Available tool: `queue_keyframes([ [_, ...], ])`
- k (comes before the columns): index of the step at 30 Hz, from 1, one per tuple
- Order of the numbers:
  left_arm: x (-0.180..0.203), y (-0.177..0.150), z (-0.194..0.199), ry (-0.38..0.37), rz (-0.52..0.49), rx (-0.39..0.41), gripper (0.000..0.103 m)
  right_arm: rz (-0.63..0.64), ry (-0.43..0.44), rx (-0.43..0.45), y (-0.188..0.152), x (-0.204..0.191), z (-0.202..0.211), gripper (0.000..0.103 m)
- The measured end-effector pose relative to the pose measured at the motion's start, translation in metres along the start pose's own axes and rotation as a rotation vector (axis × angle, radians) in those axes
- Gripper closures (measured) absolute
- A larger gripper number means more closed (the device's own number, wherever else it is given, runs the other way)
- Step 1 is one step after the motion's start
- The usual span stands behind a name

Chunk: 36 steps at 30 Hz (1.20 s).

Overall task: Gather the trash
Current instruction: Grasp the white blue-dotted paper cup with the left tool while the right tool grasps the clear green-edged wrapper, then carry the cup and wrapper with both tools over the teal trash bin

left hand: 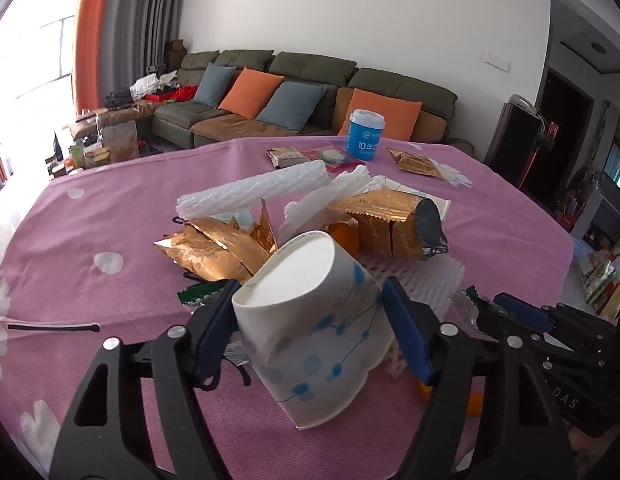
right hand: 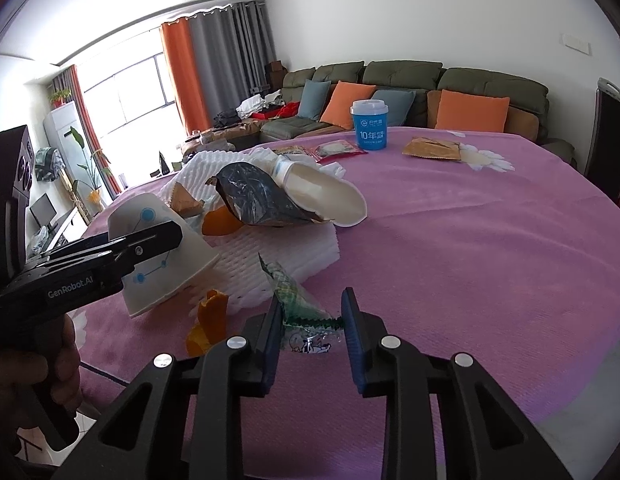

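- Left gripper [left hand: 310, 320]: clamped on an overturned paper cup [left hand: 310, 320], base up, rim on the pink-clothed surface [left hand: 110, 220].
- Right gripper [right hand: 311, 320]: blue pads either side of a green-edged clear wrapper [right hand: 310, 322] on the surface; contact cannot be confirmed.
- Gold wrappers [left hand: 214, 248] piled behind the cup.

Paper cup [left hand: 310, 312] tipped over on the worktop [left hand: 110, 216] between the left hand-held gripper [left hand: 310, 320] fingers, wrapper pile [left hand: 230, 248] behind it, foam roll [left hand: 254, 192] atop the pile, lidded cup [left hand: 365, 134] far behind, sofa [left hand: 310, 80] beyond the worktop, small wrapper [right hand: 306, 312] between the right hand-held gripper [right hand: 311, 334] fingers
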<state>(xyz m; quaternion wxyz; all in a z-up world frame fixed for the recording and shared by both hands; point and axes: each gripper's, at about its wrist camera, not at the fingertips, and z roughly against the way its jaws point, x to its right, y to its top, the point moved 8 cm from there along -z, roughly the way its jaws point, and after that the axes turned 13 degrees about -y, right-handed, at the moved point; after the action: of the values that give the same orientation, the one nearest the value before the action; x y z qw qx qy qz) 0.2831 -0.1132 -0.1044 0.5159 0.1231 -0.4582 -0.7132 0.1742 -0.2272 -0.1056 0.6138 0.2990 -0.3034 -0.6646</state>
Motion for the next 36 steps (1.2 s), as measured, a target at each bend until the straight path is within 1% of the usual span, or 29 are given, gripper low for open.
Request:
queue_keyframes([
  [3, -0.005, -0.002, 0.004, -0.020, 0.036, 0.008, 0.034, -0.001, 0.000, 0.006, 0.000, 0.001, 0.001, 0.077],
  [4, -0.006, -0.001, 0.005, -0.028, 0.045, 0.014, 0.037, -0.002, -0.001, 0.007, 0.000, 0.001, 0.001, 0.077],
  [5, -0.006, -0.001, 0.005, -0.038, 0.054, 0.018, 0.044, -0.002, -0.001, 0.008, 0.000, 0.002, 0.001, 0.077],
  [10, -0.011, -0.002, 0.010, -0.083, 0.106, 0.022, 0.045, -0.004, -0.009, 0.016, 0.001, 0.004, 0.003, 0.077],
  [15, -0.007, 0.003, 0.026, -0.123, 0.128, 0.062, 0.045, -0.006, -0.018, 0.035, 0.006, 0.007, 0.009, 0.078],
  [18, -0.006, 0.009, 0.038, -0.136, 0.139, 0.088, 0.045, -0.004, -0.024, 0.058, 0.013, 0.009, 0.015, 0.078],
  [21, -0.002, 0.015, 0.056, -0.137, 0.128, 0.124, 0.045, -0.009, -0.025, 0.086, 0.023, 0.012, 0.023, 0.078],
  [25, -0.003, 0.023, 0.087, -0.123, 0.120, 0.178, 0.045, -0.005, -0.012, 0.135, 0.039, 0.008, 0.037, 0.078],
  [28, -0.008, 0.027, 0.112, -0.094, 0.114, 0.217, 0.045, 0.011, 0.010, 0.169, 0.051, -0.001, 0.045, 0.078],
  [32, -0.024, 0.030, 0.151, -0.039, 0.120, 0.269, 0.045, 0.059, 0.074, 0.212, 0.067, -0.031, 0.055, 0.078],
  [36, -0.049, 0.028, 0.193, 0.033, 0.148, 0.322, 0.045, 0.114, 0.160, 0.223, 0.077, -0.070, 0.056, 0.078],
])
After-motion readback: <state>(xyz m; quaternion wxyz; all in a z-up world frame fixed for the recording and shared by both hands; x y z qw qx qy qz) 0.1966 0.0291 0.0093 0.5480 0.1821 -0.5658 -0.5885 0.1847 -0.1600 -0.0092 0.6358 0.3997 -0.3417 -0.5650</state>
